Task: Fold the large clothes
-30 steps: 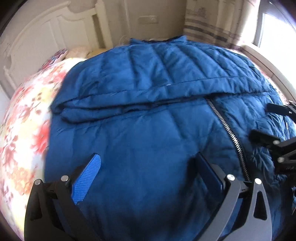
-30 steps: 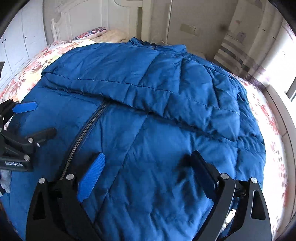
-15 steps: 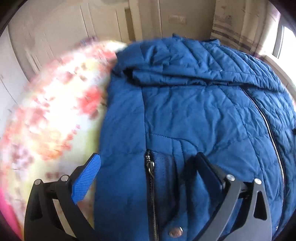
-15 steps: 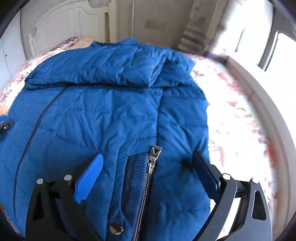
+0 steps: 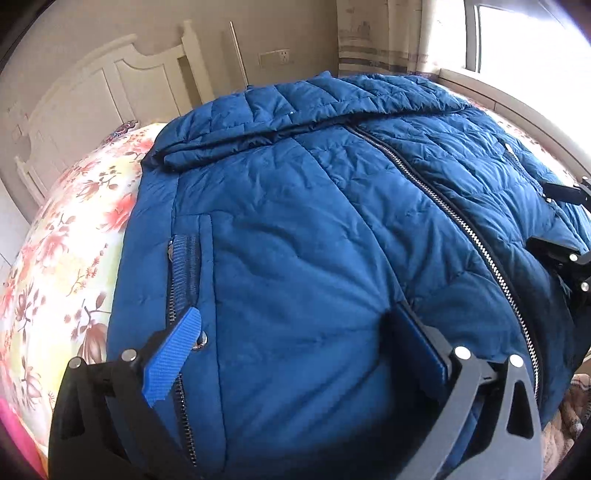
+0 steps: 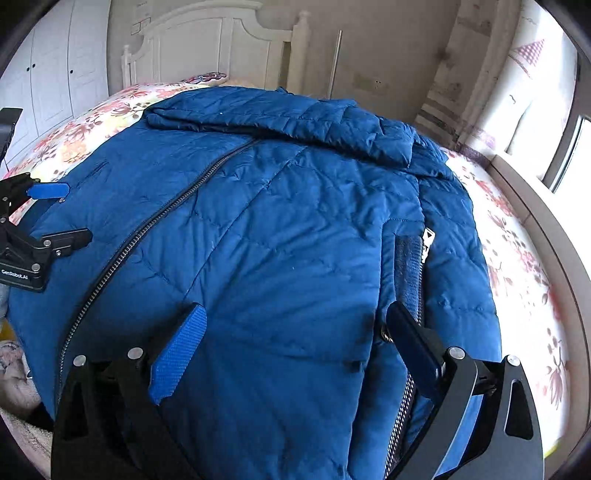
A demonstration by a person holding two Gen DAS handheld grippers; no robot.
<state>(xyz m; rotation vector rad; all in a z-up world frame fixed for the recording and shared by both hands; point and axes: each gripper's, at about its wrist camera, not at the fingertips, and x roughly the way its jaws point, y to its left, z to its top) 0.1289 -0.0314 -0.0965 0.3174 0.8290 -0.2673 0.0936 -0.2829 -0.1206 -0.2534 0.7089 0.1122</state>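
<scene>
Strong daylight is admitted through the window [image 5: 517, 33] at the right, where glare is produced; fisheye bending and dark corners are seen throughout.

Jacket [image 5: 314, 229] hem cut off by bottom edge.

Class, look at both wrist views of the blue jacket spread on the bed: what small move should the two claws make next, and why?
Probably lower both claws onto the near hem and close on it. The jacket lies flat and zipped, sleeves already folded across its top. The left claw is open with nothing gripped; the right claw is opening, gripping nothing, each over a pocket near the hem. Gripping it would let them fold it toward the collar.
</scene>
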